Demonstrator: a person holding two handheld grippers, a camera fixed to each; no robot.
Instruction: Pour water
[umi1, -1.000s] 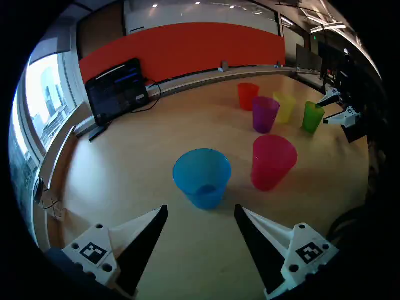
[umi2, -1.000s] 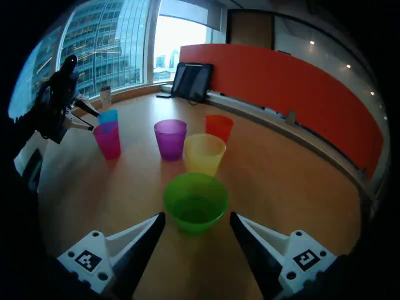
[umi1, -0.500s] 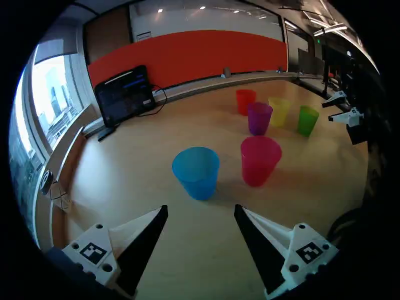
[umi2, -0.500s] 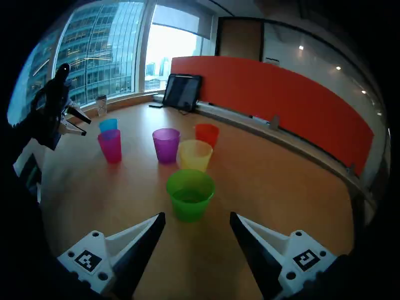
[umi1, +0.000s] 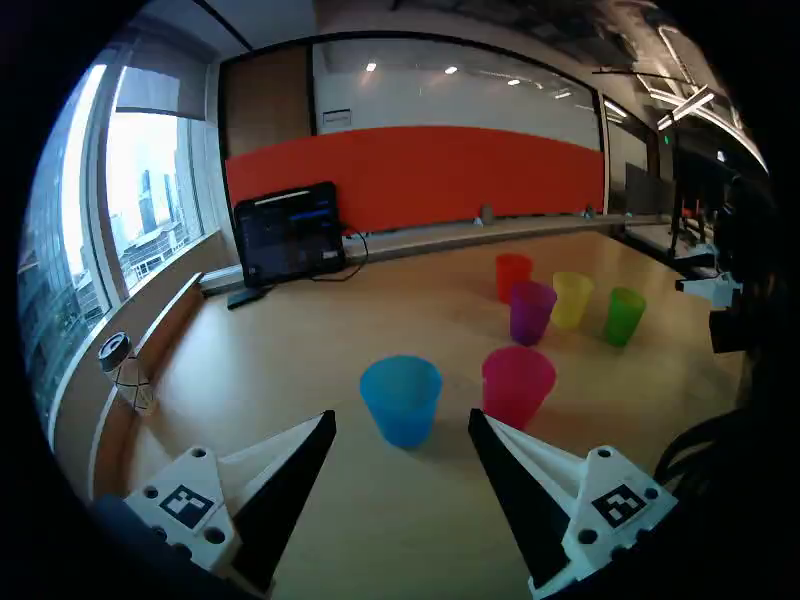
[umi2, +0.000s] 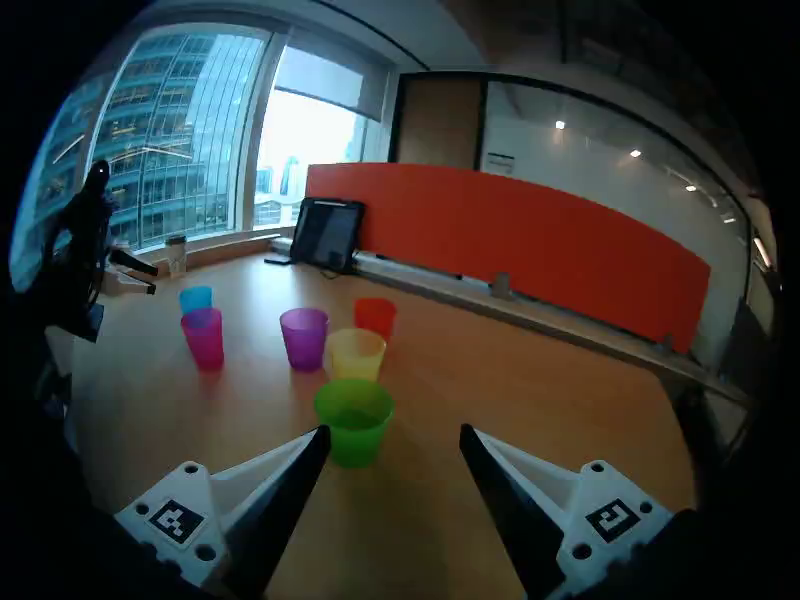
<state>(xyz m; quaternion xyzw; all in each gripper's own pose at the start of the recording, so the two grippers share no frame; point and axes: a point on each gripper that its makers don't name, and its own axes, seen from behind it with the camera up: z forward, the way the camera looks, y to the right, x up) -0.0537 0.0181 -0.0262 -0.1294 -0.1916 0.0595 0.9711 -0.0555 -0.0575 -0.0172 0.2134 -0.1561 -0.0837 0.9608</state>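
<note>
Six plastic cups stand on a wooden table (umi1: 300, 350). In the left gripper view, a blue cup (umi1: 401, 399) sits just ahead of my open left gripper (umi1: 400, 440), between the line of its fingers, and a pink cup (umi1: 517, 385) is beside it to the right. Farther off are purple (umi1: 531, 311), orange (umi1: 513, 276), yellow (umi1: 572, 299) and green (umi1: 624, 316) cups. In the right gripper view, the green cup (umi2: 353, 421) stands right before my open right gripper (umi2: 392, 445). Behind it are the yellow (umi2: 355, 355), purple (umi2: 303, 338), orange (umi2: 375, 317), pink (umi2: 203, 336) and blue (umi2: 195, 298) cups.
A dark monitor (umi1: 291, 232) with cables leans at the table's far edge below an orange wall panel (umi1: 420, 175). A paper cup (umi1: 115, 352) stands on the window sill at the left. The left gripper (umi2: 125, 270) and its holder's hand appear at far left in the right gripper view.
Both grippers have pulled back and risen, tilting up toward level. The cups look smaller and lower in each view; more wall and ceiling show. No cup moved.
</note>
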